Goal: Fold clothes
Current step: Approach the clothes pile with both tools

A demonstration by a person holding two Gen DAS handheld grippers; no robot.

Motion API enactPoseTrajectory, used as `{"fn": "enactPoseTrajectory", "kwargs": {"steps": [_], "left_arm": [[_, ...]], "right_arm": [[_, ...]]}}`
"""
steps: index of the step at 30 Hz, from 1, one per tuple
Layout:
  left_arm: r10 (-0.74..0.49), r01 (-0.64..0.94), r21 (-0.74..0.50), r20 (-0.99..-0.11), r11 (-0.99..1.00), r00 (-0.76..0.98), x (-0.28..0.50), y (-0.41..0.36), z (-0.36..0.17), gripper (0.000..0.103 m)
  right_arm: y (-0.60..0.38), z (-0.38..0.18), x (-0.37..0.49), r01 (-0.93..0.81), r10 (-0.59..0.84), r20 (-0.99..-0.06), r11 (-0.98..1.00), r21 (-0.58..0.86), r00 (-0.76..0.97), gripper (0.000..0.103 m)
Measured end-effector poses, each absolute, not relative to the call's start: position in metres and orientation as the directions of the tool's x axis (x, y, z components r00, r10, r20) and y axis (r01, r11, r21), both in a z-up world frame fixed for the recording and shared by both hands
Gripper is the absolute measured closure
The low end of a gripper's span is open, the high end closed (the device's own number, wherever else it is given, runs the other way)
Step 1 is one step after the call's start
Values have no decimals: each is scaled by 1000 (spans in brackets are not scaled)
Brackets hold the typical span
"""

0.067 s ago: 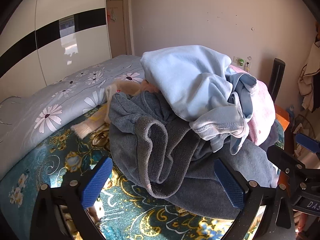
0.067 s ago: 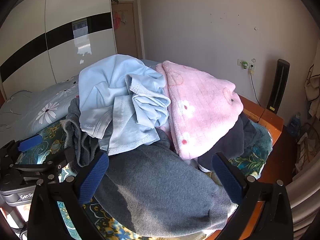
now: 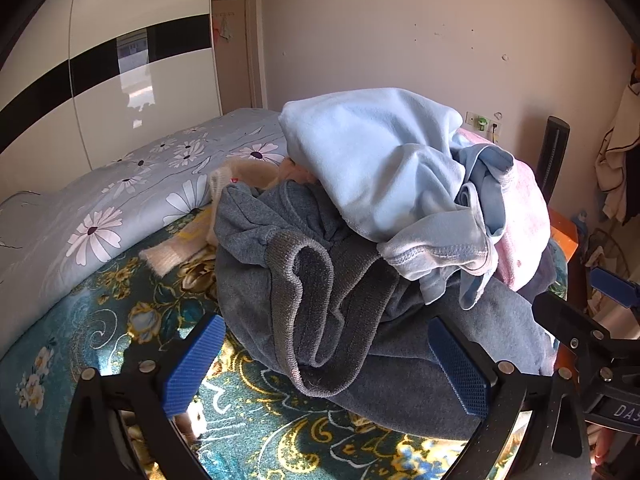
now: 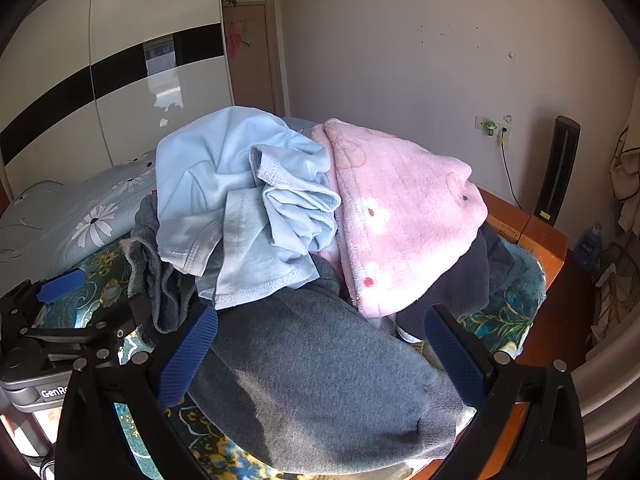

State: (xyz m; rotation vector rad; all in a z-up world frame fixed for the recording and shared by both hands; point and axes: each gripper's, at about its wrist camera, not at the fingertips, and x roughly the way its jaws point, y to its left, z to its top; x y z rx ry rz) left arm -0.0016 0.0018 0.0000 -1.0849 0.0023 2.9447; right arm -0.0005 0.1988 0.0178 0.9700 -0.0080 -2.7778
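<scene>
With both the left tongs [image 3: 326, 364] and right tongs [image 4: 320, 354] spread wide and empty before the heaped clothes [image 4: 304, 216], several tangled garments could be snagged together.

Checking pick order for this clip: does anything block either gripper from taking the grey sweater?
Reaching it, no: both open grippers face the grey sweater directly. Lifting it, yes: the light blue garment and pink fleece lie on top.
</scene>
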Motion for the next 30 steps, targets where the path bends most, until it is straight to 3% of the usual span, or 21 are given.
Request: {"fn": "enactPoseTrajectory", "kwargs": {"steps": [9,16,30], "left_arm": [[56,-27,-55,-639,-998,-767,-6,7,0,0],[146,-39,-184,-618,-982,-773,-5,-5,2,0],[107,-57,-98,-641,-994,-760,-1,-2,-1,0]], "right_arm": [[197,18,1,192,-187,-608,-980,58,-771,0],[197,19,2,203,-199,-604,-977,62,-772,0],[196,26,11,230,-228,-584,-971,72,-779,0]]}}
